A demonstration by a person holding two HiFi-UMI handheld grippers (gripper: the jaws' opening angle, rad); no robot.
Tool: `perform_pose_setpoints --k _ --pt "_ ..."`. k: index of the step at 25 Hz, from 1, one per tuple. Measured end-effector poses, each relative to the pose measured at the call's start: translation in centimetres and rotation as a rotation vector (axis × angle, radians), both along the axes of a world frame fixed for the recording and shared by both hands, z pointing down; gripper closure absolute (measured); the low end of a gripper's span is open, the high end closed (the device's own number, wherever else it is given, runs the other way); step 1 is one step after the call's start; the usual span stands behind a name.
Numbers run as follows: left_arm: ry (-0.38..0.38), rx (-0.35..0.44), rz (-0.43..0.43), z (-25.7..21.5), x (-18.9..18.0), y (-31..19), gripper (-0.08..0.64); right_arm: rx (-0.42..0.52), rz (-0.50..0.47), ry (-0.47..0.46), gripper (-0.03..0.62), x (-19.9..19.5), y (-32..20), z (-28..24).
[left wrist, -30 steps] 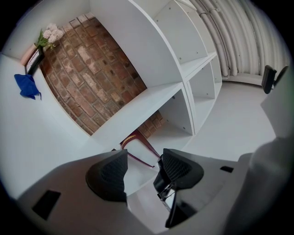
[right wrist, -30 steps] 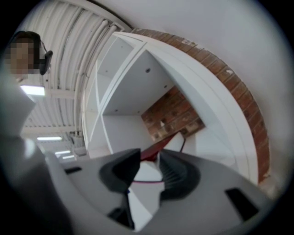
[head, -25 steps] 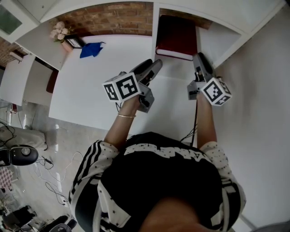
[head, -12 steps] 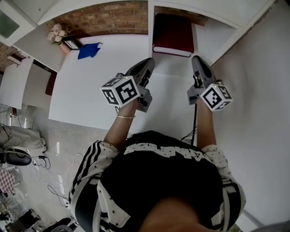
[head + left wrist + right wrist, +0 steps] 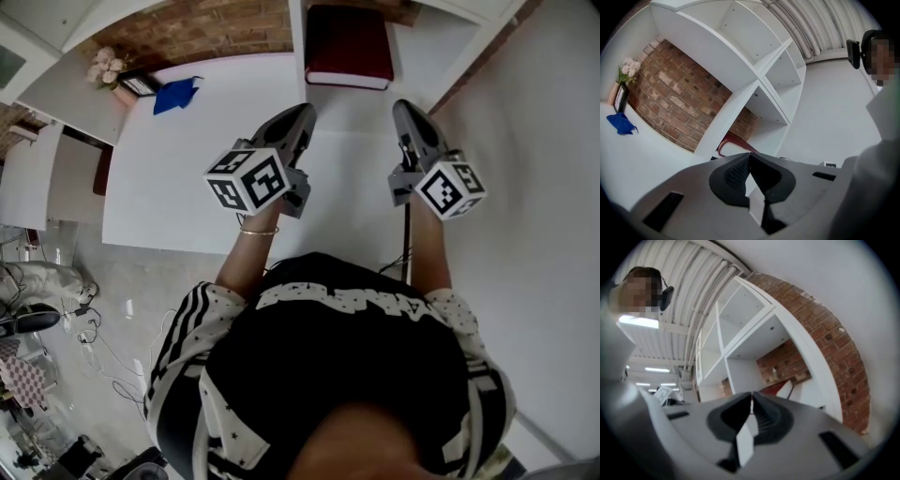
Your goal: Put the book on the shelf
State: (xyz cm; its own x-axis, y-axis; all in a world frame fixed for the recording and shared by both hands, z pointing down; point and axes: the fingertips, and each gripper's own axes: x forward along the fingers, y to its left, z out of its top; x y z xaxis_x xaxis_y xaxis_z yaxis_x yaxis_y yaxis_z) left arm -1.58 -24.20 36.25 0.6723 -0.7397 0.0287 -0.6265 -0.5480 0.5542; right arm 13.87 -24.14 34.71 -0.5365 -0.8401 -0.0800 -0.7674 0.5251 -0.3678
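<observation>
Book (image 5: 349,42) lies flat in the shelf (image 5: 431,47). Left hand-held gripper (image 5: 302,114) and right hand-held gripper (image 5: 403,108), jaws just closed together, hold nothing, clear of it.

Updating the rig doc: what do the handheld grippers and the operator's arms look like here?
The left gripper and right gripper both have grey shells with dark ribbed pads. Each carries a white cube with black square markers. A black cable trails from the right one. The left wrist wears a thin bangle. The short sleeves are striped black and white.
</observation>
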Motion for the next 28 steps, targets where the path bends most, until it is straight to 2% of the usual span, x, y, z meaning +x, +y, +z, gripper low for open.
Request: perform_pose_setpoints --k 28 --pt "-0.019 -0.001 0.010 -0.04 0.06 0.36 0.523 -0.001 -0.022 -0.004 0.561 -0.84 0.72 -0.47"
